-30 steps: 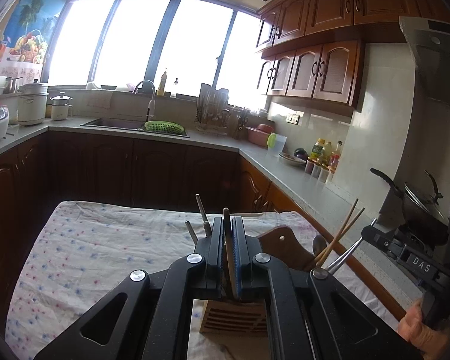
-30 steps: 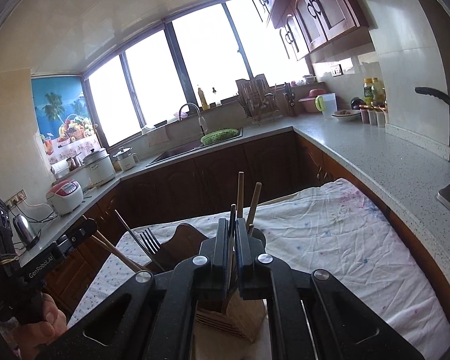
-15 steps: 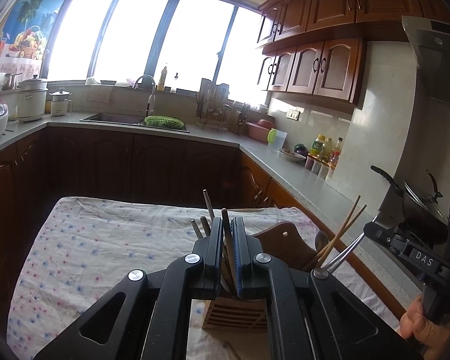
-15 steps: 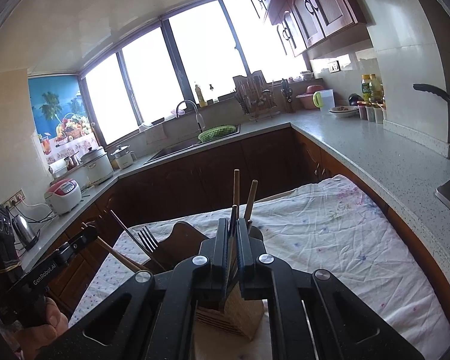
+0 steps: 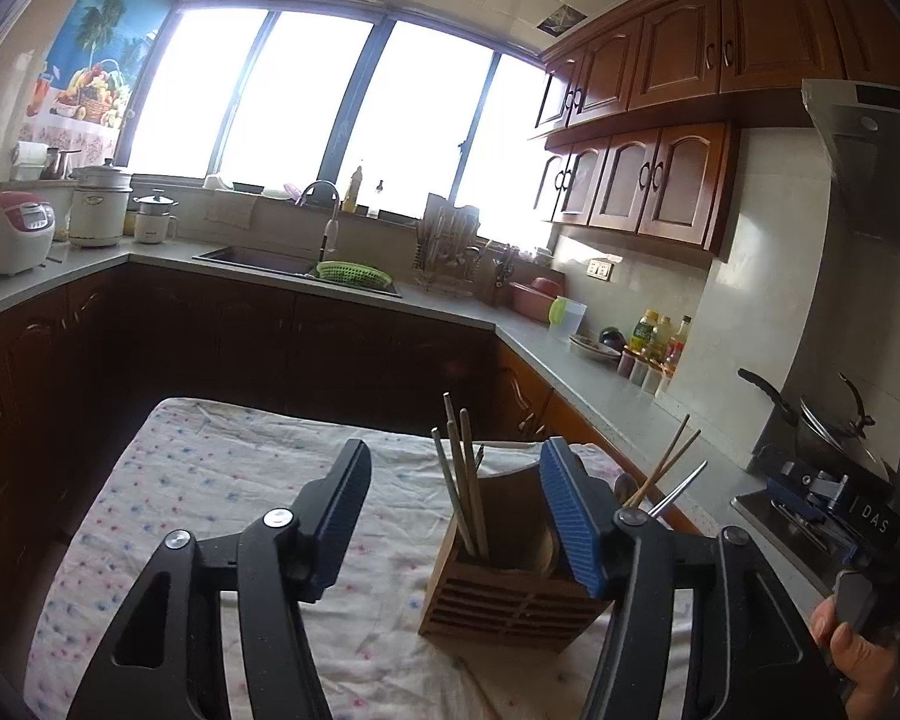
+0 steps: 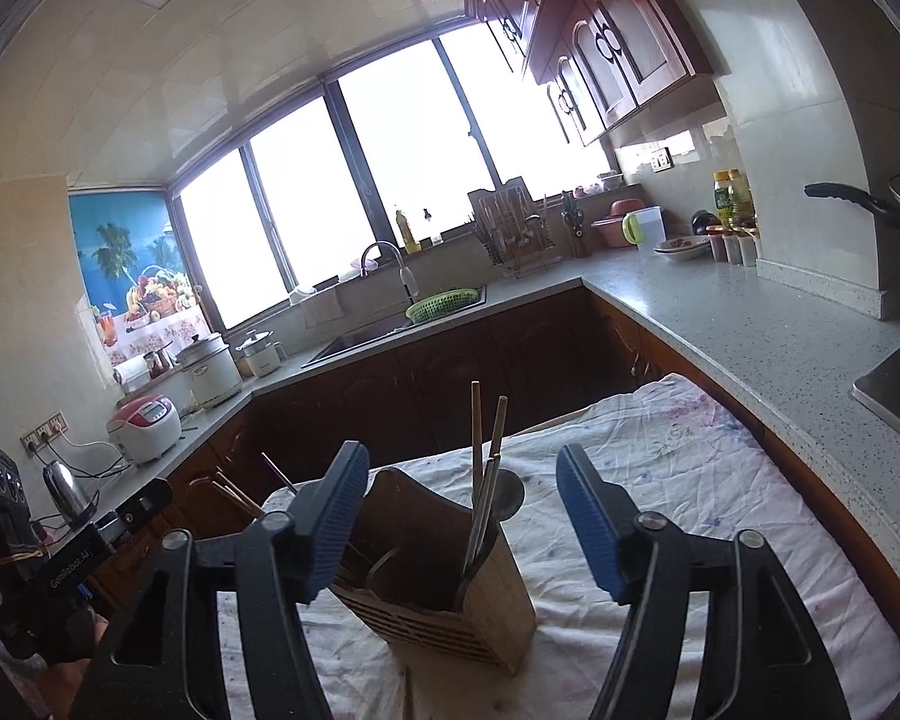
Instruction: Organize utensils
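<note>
A slatted wooden utensil holder (image 5: 498, 600) (image 6: 450, 606) stands on the flowered cloth (image 5: 210, 480) (image 6: 690, 480). Chopsticks (image 5: 462, 480) rise from its near compartment in the left wrist view; more chopsticks (image 5: 660, 468) and a metal utensil (image 5: 684, 483) lean out further right. My left gripper (image 5: 459, 510) is opening, and its blue pads touch nothing. In the right wrist view, chopsticks (image 6: 486, 438) and a spoon (image 6: 504, 498) stand in the holder. My right gripper (image 6: 462, 510) is opening too, with its pads clear of them. Each gripper faces the holder from its own side.
A thin stick (image 6: 407, 693) lies on the cloth in front of the holder. A grey counter (image 6: 720, 312) wraps around the table, with a sink (image 5: 258, 258), green basket (image 5: 348, 271), rice cooker (image 5: 12, 231), bottles (image 5: 654, 336) and a wok (image 5: 822, 420). A hand (image 5: 858, 654) holds the right gripper.
Both grippers went from shut to wide open and let go of the chopsticks, which now stand in the holder. Both hands drew back a little from the holder.
</note>
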